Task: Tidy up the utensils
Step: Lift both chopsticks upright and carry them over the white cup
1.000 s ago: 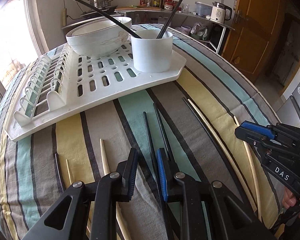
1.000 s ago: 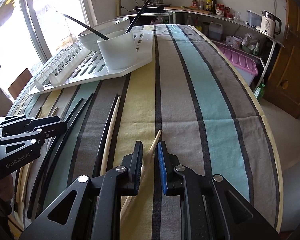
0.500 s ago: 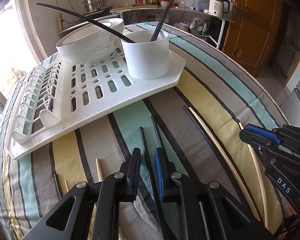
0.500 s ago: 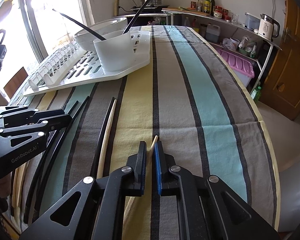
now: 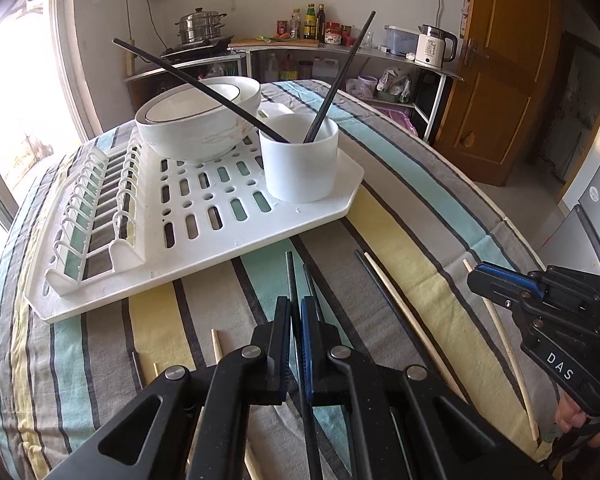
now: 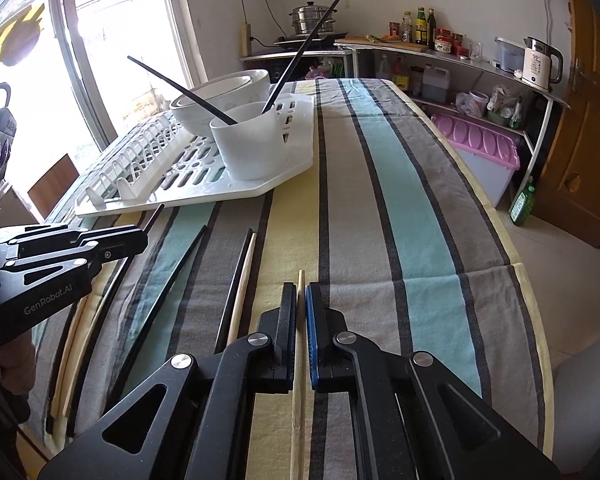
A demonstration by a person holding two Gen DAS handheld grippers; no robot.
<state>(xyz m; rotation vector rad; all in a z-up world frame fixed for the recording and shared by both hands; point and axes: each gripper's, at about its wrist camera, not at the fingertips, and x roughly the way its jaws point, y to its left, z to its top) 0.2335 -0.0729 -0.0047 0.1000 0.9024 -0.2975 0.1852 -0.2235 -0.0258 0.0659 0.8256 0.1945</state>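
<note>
Now grasp step: left gripper (image 5: 296, 320) pinched on black chopstick (image 5: 290, 272), right gripper (image 6: 302, 308) pinched on pale wooden chopstick (image 6: 299, 360); next, lift both, drop into far white cylindrical cup (image 5: 299, 164).

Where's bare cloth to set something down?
Free: the striped cloth right of the drying rack, out to the table's right edge. Crowded: chopsticks lie in front of the rack, between the left tool and right tool.

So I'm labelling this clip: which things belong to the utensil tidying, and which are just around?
Job:
left gripper gripping a black chopstick
right gripper gripping a wooden chopstick
white utensil cup
loose chopsticks

Just around:
bowls
drying rack
kettle
steamer pot
</note>
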